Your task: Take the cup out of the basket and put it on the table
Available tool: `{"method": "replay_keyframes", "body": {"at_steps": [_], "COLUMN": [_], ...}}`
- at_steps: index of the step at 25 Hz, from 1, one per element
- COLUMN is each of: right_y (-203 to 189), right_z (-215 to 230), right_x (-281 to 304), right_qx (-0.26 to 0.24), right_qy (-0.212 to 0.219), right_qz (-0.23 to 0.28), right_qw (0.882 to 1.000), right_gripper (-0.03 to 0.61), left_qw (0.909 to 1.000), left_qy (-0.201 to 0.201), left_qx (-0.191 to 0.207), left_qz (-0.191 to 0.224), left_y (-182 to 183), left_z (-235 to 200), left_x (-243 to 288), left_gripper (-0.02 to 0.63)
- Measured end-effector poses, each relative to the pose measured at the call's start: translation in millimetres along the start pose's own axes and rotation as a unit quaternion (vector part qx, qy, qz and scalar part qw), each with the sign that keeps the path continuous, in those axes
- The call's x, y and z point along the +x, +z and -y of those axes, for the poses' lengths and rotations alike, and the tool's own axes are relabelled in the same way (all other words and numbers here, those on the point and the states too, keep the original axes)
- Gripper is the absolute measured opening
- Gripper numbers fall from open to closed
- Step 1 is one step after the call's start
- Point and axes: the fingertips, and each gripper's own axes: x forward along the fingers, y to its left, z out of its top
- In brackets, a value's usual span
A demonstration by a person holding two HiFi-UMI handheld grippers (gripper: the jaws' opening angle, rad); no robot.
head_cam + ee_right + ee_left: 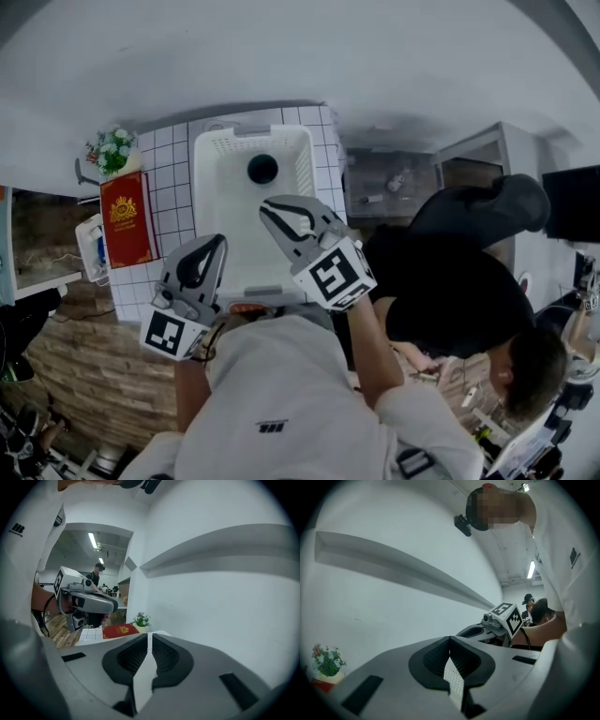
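The dark cup sits in the white basket, near its far end. From above it looks like a round spot, so it seems to stand straight up. The basket is on the tiled table. A red book and a pot of flowers are to its left. The left gripper and the right gripper are both closed tight, with nothing in them. The right gripper is over the basket, apart from the cup, with only bare basket floor between them.
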Motion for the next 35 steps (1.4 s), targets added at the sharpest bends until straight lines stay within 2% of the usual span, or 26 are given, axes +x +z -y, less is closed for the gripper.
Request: {"method": "replay_keyframes", "body": {"at_steps": [6,14,15,18,20,24,29,35], "right_y": [-11.2,-36.4,-41.0,-54.8,-62.7,-84.4,-116.2,-149.0], "right_z": [21.1,45.8,48.2,54.2,56.5,55.9,52.2,50.5], "right_x": [20.4,62.2,67.5,83.4,93.5,113.1,134.5,146.7], "right_qx": [-0.012,0.002,0.003,0.012,0.011,0.000,-0.007,-0.020], "right_qy": [-0.002,-0.018,-0.018,-0.012,-0.008,0.008,0.030,0.049], "right_qz": [-0.027,-0.084,-0.096,-0.128,-0.150,-0.212,-0.297,-0.377], "right_qw": [1.000,0.996,0.995,0.992,0.989,0.977,0.954,0.925], "right_gripper": [0.015,0.025,0.036,0.126,0.155,0.224,0.335,0.377], "left_qw": [0.9999,0.9993,0.9991,0.9984,0.9980,0.9974,0.9968,0.9968], "left_qy": [0.002,-0.034,-0.039,-0.053,-0.060,-0.070,-0.076,-0.074], "left_qx": [0.004,0.008,0.007,0.006,0.002,-0.006,-0.014,-0.023], "left_qz": [-0.014,-0.015,-0.015,-0.019,-0.020,-0.019,-0.022,-0.016], "left_y": [-3.3,-2.3,-3.2,-7.5,-10.7,-14.9,-20.8,-21.8], "left_z": [-12.8,-37.1,-39.8,-46.8,-51.3,-58.9,-68.2,-77.9], "left_x": [15.0,26.9,28.2,32.1,33.5,34.7,35.8,37.2], "left_gripper": [0.011,0.010,0.010,0.011,0.010,0.011,0.011,0.011]}}
